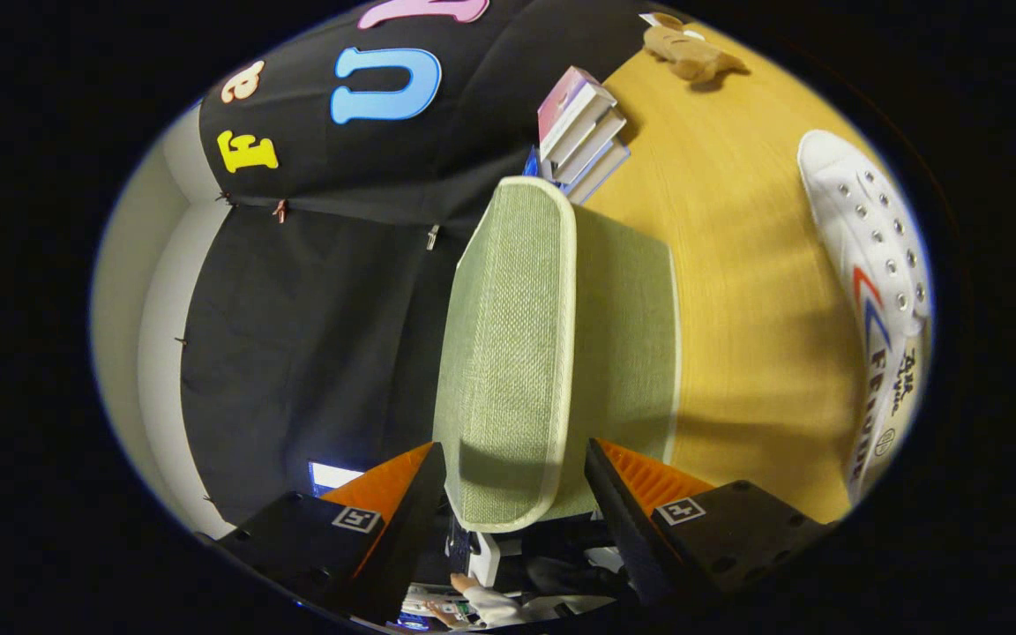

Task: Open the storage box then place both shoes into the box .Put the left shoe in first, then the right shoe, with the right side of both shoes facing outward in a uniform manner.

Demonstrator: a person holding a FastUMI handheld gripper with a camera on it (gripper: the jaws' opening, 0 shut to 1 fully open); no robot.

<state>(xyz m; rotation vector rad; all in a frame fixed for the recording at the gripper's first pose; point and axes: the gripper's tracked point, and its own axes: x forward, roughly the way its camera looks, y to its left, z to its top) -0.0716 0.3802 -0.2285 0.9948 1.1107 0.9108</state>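
Lid [508, 353] lifted between spread fingers [508, 494], contact unclear; opening underway. Shoe [878, 291] at 3 o'clock on worktop [737, 265], both unplaced.

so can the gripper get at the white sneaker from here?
Probably not yet: the gripper has its fingers around the green fabric lid, apparently not clamped. The white sneaker lies off to the side on bare wooden table.

Black cloth wall [314, 335] w/ pale wall [151, 300] beside; yellow wood tabletop [737, 265], evenly lit.
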